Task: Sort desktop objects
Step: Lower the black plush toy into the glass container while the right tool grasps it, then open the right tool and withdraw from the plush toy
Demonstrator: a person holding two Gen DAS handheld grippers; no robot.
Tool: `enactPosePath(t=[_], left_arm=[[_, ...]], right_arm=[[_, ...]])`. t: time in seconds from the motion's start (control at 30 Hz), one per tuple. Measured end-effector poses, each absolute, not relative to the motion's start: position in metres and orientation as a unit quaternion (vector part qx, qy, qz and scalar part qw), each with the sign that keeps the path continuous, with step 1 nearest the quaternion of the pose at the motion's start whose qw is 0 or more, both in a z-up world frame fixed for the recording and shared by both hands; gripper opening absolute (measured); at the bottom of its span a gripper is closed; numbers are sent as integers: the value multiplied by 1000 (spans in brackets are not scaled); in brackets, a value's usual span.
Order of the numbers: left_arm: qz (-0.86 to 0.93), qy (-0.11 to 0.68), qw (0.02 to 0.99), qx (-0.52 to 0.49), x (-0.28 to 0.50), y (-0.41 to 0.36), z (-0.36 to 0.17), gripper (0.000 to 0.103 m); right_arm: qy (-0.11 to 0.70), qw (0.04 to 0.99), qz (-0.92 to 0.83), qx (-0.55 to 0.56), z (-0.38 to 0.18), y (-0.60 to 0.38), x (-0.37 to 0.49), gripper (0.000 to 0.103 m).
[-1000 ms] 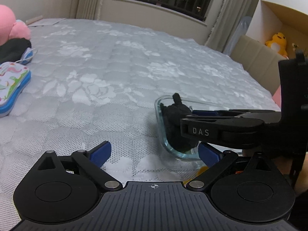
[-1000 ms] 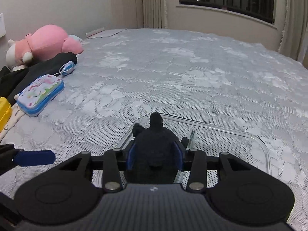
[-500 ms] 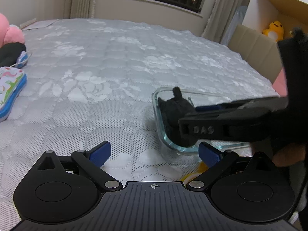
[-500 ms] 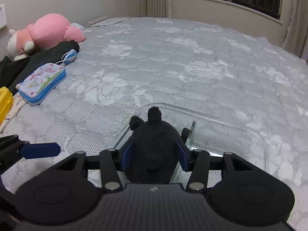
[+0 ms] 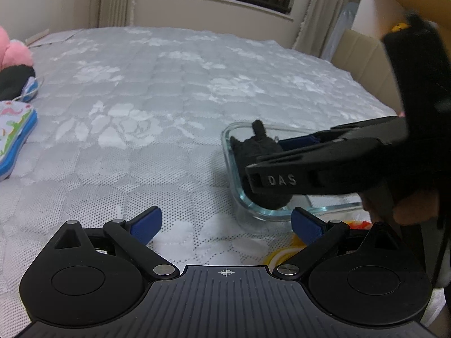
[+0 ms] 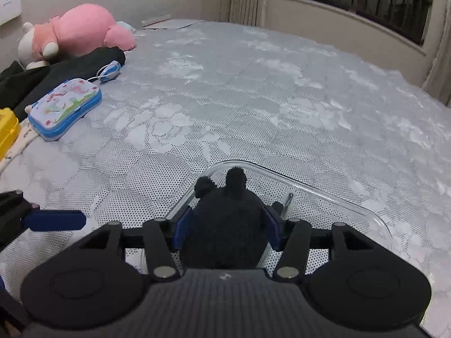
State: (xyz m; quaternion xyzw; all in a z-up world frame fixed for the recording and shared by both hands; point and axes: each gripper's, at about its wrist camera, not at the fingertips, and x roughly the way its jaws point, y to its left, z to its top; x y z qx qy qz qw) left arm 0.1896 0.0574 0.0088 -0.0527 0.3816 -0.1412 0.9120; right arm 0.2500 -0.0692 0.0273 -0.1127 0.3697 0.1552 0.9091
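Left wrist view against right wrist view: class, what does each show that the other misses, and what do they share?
Only the left wrist view shows the cardboard box and the open left hand-held gripper. Only the right shows the pink plush, the yellow case and a metal rod in the dish. Both show the right hand-held gripper holding the black plush toy in the glass dish, and the pencil case.

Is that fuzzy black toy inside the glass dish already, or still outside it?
Inside: the black toy sits within the glass dish walls, the right gripper shut on it.

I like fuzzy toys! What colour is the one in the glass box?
Black plush toy; right wrist view shows best.
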Motion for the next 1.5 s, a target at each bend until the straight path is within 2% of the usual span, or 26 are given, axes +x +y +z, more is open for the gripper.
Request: enactPosePath(t=[0.2, 0.53, 0.87, 1.0, 1.17, 1.23, 1.3, 1.37, 1.47, 1.5], left_arm=[[-144, 382, 912, -46, 189, 55, 8, 101], [-140, 389, 910, -43, 192, 55, 4, 101], [-140, 396, 907, -34, 194, 52, 0, 101], [-140, 398, 906, -29, 193, 51, -1, 101], [-141, 398, 906, -31, 191, 54, -1, 101], [-148, 393, 907, -40, 190, 55, 1, 101], [-162, 390, 905, -56, 187, 55, 5, 101], [-175, 386, 904, -59, 183, 50, 7, 101], [-187, 383, 904, -42, 177, 34, 8, 101], [-192, 381, 904, -36, 175, 29, 8, 101]], right_arm=[[352, 919, 131, -123, 29, -61, 242, 45], [325, 940, 100, -33, 31, -77, 243, 44], [327, 938, 86, -79, 21, -63, 226, 45], [338, 935, 91, -65, 23, -66, 228, 52], [304, 947, 99, -15, 52, -101, 209, 52], [274, 957, 93, -13, 67, -120, 189, 57], [249, 964, 87, -23, 77, -138, 165, 79], [233, 969, 79, -38, 78, -152, 142, 84], [226, 969, 63, -76, 69, -167, 107, 86], [228, 968, 58, -86, 64, -171, 98, 91]])
